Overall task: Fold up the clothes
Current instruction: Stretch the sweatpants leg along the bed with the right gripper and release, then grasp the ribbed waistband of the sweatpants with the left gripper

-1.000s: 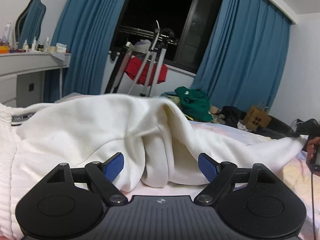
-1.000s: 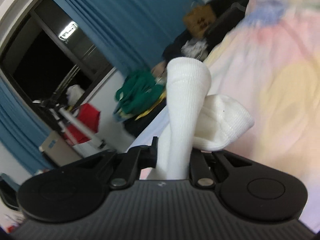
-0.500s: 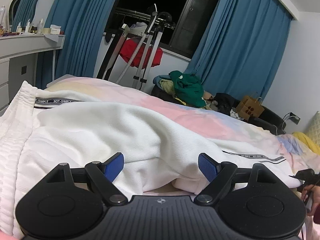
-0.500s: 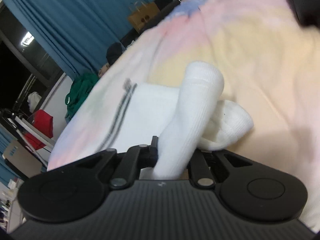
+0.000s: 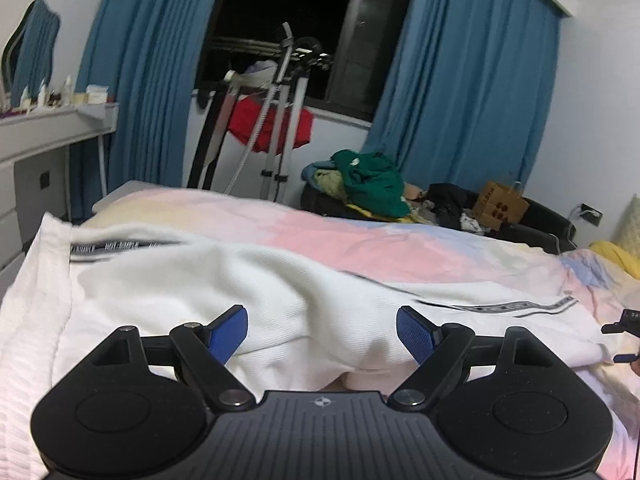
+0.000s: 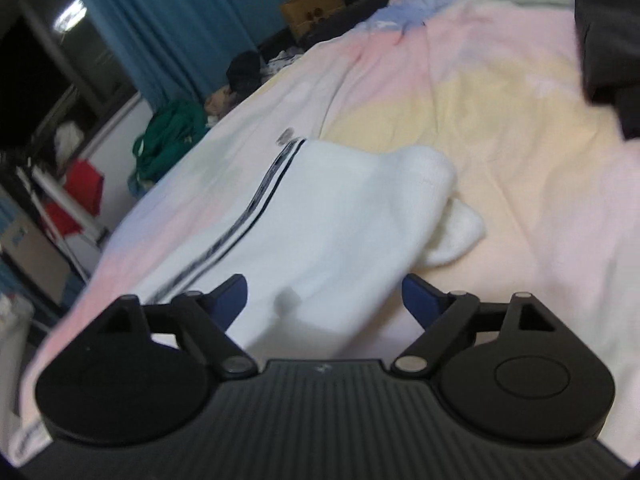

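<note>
Left wrist view: the left gripper [image 5: 322, 330] hangs low over the near edge of the bed, its 2 blue-padded fingers [image 5: 228, 332] spread wide apart with nothing between them. Just beyond the fingers lies the white track pants [image 5: 256, 280], stretched across the pastel bedsheet [image 5: 360, 236] from the ribbed waistband at the near left to the leg end at the right. A black-and-white lettered stripe [image 5: 516, 306] runs along the leg on the right, and a second lettered band shows near the waistband on the left. A fold of the fabric humps up between the fingers, not touching either pad as far as can be seen. At the far right edge a small part of the right gripper [image 5: 624, 320] pokes in beside the leg end.

Right wrist view: the right gripper [image 6: 324, 296] has its 2 fingers wide apart too, with the white leg end [image 6: 360, 208] lying loose on the sheet between and beyond them. The cuff curls over on itself at the right. A dark garment [image 6: 604, 44] sits on the bed at the far right.

Beyond the bed stand blue curtains [image 5: 460, 92], a metal drying rack [image 5: 280, 120] with a red cloth [image 5: 272, 126], a green clothes pile [image 5: 372, 182] and a brown paper bag [image 5: 500, 206].
</note>
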`<state>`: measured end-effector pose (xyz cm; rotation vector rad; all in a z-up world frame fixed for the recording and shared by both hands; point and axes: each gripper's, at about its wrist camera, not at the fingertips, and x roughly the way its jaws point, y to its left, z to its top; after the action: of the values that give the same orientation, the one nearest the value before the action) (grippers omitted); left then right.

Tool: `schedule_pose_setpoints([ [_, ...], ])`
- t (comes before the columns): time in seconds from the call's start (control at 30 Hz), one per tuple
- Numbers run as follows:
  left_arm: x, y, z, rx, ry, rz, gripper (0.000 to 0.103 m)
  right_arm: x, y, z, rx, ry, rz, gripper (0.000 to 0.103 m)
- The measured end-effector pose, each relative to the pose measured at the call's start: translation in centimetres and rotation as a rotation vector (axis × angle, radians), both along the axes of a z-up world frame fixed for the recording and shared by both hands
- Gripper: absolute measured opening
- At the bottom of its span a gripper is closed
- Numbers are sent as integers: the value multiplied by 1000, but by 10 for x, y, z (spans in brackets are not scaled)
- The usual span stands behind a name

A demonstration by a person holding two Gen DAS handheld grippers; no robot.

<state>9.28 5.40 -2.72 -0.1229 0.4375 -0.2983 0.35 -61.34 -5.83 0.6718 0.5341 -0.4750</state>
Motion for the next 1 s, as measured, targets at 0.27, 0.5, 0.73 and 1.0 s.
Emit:
schedule_pose_setpoints([
  [0.27,-44,-10,20,56,-18,-36,84,-44,85,90,-125,-142,156,86],
  [0.5,-73,-7,19,88,6,-8,84,-66,192,140,-205,-246,385,86],
  [0.73,-86,-4,20,68,5,6,84,-67,255,111,-291,-229,566,86],
  [1.0,-67,-7,5,68,62,21,84,-78,277,91,-366,-185,632,86],
])
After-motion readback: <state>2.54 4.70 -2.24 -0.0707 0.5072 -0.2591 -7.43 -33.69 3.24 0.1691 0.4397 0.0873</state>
